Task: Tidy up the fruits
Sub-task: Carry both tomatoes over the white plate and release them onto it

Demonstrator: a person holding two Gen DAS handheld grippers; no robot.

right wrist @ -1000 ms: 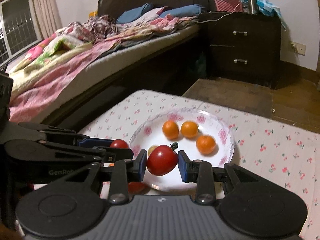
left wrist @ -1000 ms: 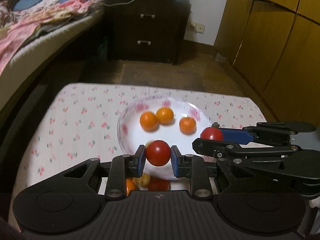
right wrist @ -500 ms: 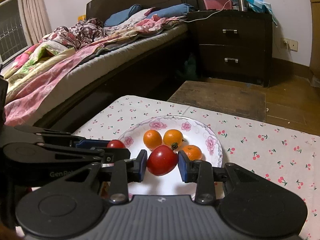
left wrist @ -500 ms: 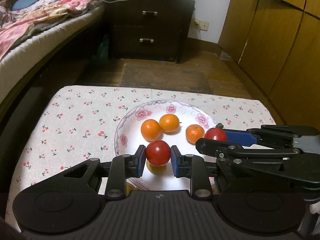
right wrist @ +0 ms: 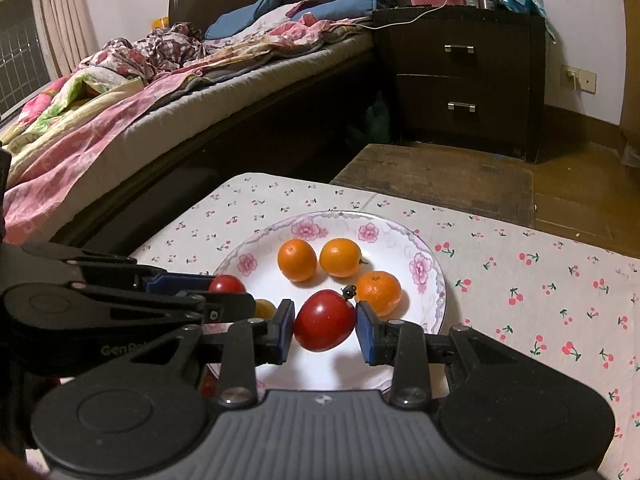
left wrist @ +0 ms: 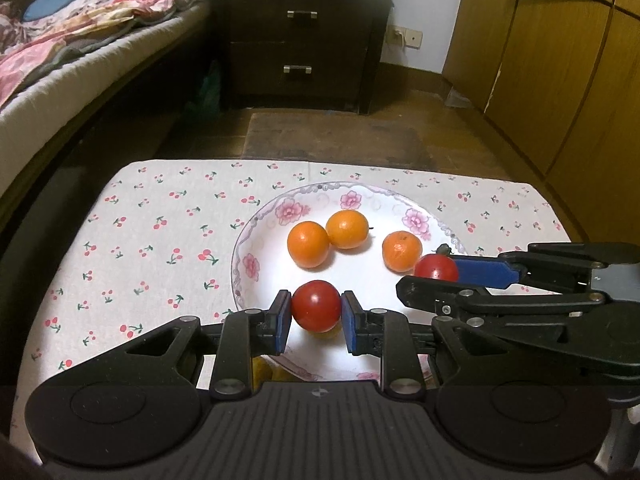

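both tongs clamped on 1 tomato each | left tongs point(left wrist: 316, 314) tomato point(left wrist: 316, 306) over plate point(left wrist: 256, 236) near rim | right tongs point(right wrist: 325, 330) tomato point(right wrist: 325, 320) beside 3 oranges point(right wrist: 340, 258) | release spot is straight down, i'd guess

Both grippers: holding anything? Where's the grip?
Left hand-held gripper pinches a red tomato across its sides. Right hand-held gripper pinches a stemmed red tomato likewise; both are over the plate.

- Plate point(left wrist: 244, 264) sits on the counter point(left wrist: 160, 240), toward its right edge.
- Three oranges point(left wrist: 347, 229) lie in the plate's far half.
- Nightstand point(left wrist: 300, 40) stands beyond the counter's far edge.
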